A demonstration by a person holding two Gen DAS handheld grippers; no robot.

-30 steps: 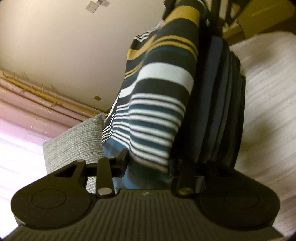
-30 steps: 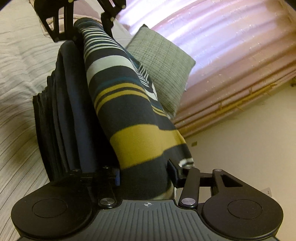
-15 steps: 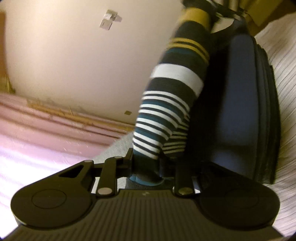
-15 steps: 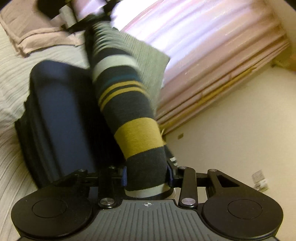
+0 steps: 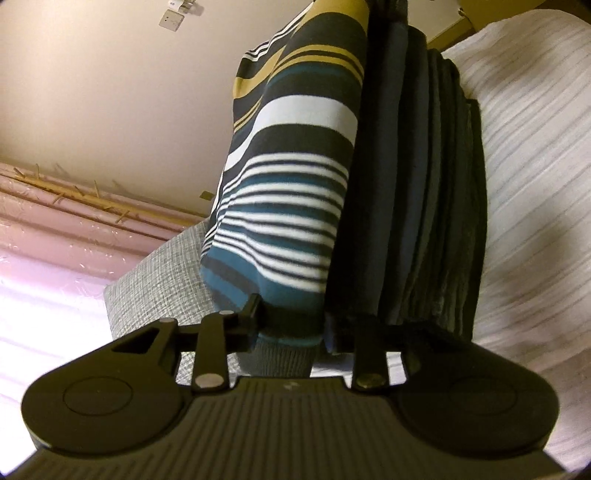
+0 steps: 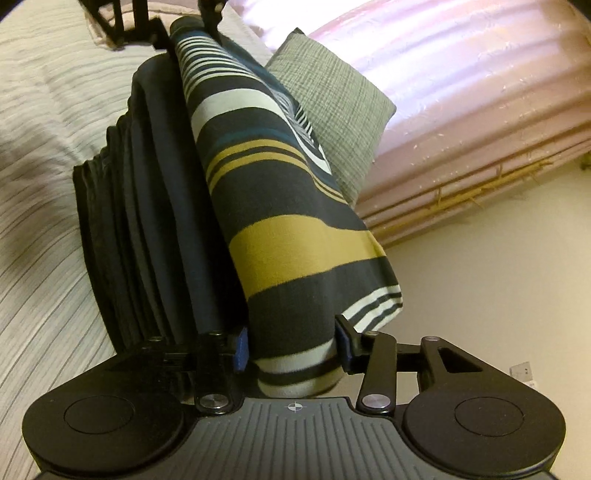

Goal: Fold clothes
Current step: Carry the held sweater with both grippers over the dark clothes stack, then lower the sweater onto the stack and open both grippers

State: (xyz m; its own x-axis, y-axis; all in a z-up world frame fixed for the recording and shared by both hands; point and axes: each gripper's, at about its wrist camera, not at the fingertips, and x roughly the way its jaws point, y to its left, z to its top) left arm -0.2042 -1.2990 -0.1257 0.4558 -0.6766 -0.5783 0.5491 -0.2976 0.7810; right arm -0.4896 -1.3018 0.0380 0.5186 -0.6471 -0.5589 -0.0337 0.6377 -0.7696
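Pale ribbed bedspread filling one side of both wrist views, faint grey lines running across it; pink curtain glowing on the far side, cream wall between, with a small white wall plate up near the frame edge; grey woven cushion propped against the curtain, just behind the clothes; dark folded stack of navy and charcoal layers sitting on the bedspread, edges lined up like pages; striped garment stretched taut between the two tools, pressed right up against the top of that stack, bands of mustard, white, teal and dark grey along its length; mustard end toward the right tool, narrow teal-and-white stripes toward the left; right gripper clamped on the garment's bunched end, blue-padded fingers squeezing the cloth from both sides; left gripper likewise pinching the ribbed grey hem at the opposite end, cloth wedged tight between the jaws; left gripper also visible from the right wrist camera, small at the top of the frame, biting the far end of the stripes.
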